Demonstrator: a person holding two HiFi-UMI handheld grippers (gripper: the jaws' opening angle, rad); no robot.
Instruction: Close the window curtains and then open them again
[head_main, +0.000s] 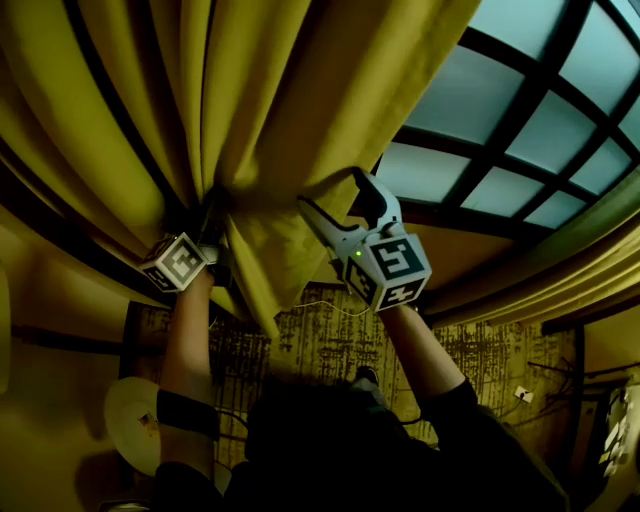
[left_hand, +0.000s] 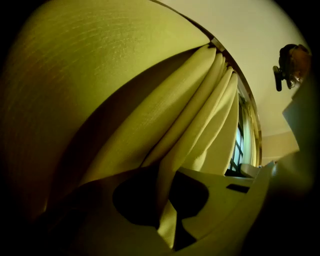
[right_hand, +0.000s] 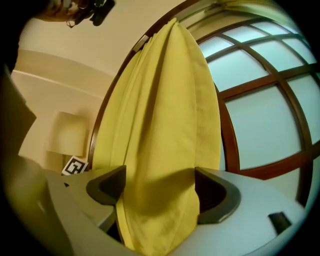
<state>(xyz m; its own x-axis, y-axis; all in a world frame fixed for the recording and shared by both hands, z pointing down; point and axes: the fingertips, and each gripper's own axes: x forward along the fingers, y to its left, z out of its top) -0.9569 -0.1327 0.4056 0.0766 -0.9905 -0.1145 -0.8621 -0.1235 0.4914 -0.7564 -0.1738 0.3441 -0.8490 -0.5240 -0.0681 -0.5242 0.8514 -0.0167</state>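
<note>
A yellow curtain (head_main: 250, 100) hangs bunched in thick folds at the left of a dark-framed window (head_main: 520, 110). My left gripper (head_main: 215, 235) is buried in the gathered folds, shut on one narrow fold of the curtain (left_hand: 165, 130) that runs between its jaws (left_hand: 167, 200). My right gripper (head_main: 335, 192) is at the curtain's window-side edge with its jaws spread wide. In the right gripper view a thick bunch of curtain (right_hand: 160, 125) hangs between the two pads of that gripper (right_hand: 157, 187), filling the gap without being squeezed.
The window's frosted panes (right_hand: 260, 115) and dark wooden bars lie to the right of the curtain. A pale lamp shade (right_hand: 67, 132) stands by the wall on the left. Patterned carpet (head_main: 330, 340) is below, with a round pale object (head_main: 130, 420) at lower left.
</note>
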